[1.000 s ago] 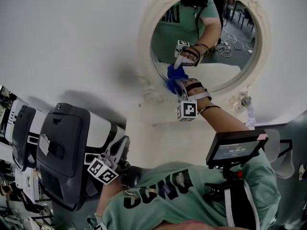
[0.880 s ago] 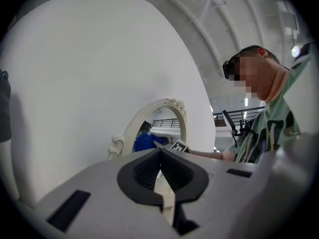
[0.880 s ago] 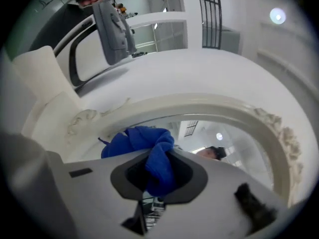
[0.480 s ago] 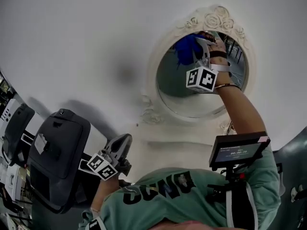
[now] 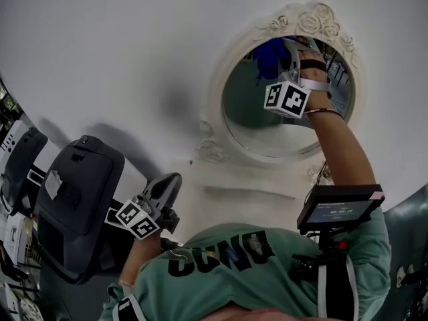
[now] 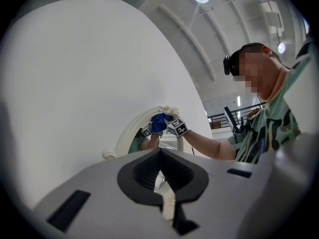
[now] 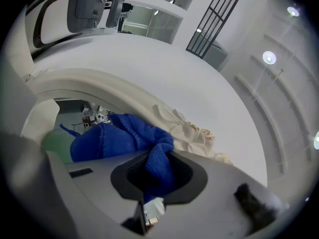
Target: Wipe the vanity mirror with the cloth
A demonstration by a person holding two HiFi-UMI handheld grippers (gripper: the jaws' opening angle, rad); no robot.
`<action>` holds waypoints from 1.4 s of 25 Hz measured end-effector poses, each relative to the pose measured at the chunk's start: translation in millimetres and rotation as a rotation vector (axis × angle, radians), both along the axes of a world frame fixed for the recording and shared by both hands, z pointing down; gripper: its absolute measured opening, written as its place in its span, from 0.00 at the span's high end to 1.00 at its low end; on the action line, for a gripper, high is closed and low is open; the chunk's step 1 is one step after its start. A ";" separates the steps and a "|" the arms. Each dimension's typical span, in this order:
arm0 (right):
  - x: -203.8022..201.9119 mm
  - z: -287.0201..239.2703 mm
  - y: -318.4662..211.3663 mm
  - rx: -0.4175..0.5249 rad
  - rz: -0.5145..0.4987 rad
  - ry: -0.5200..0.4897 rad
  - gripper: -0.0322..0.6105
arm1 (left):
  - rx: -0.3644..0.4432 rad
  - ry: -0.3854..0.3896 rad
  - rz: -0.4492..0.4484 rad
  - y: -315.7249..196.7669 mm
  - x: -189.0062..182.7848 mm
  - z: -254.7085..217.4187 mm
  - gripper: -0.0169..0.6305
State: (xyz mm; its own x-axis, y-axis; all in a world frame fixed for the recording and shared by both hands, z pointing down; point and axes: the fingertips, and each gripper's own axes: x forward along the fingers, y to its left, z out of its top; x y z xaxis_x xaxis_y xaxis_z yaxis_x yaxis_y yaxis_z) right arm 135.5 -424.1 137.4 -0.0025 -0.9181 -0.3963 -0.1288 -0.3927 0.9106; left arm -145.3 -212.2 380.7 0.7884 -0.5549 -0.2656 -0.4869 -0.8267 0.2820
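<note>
Now, right tool (image 7: 152, 176) gripping cloth (image 5: 270, 53), at mirror (image 5: 264, 116) top

Vivid blue for the cloth (image 5: 269, 53), up at the top of the vanity mirror (image 5: 304, 20)! Cream-white on that mirror's frame, carved roses and scrolls along the crown, tiny gold flecks among the petals. Plain white across the wall (image 5: 120, 52) all around the mirror. Pale grey with black jaw linings on the right hand-held gripper (image 7: 149, 180). White marker cube (image 5: 286, 99) with black squares, right in front of the mirror glass. Same black-on-white squares on the left hand-held gripper (image 5: 168, 184), below and left of the mirror. Mint green with bold black lettering for the shirt (image 5: 221, 259), below the mirror. Dark grey and white on the machine (image 5: 73, 206), far off the mirror's lower left.
</note>
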 end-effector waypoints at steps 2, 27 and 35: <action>-1.3 9.2 -0.3 0.008 0.004 0.021 0.88 | -0.009 -0.003 0.015 0.2 6.3 0.5 0.96; -35.5 483.3 -9.2 -0.642 -0.077 0.040 0.88 | -0.298 -0.120 -0.024 20.4 -15.0 96.9 0.96; -40.3 401.5 15.2 -0.653 -0.147 -0.038 0.88 | -0.199 -0.091 -0.018 28.9 -17.8 61.8 0.96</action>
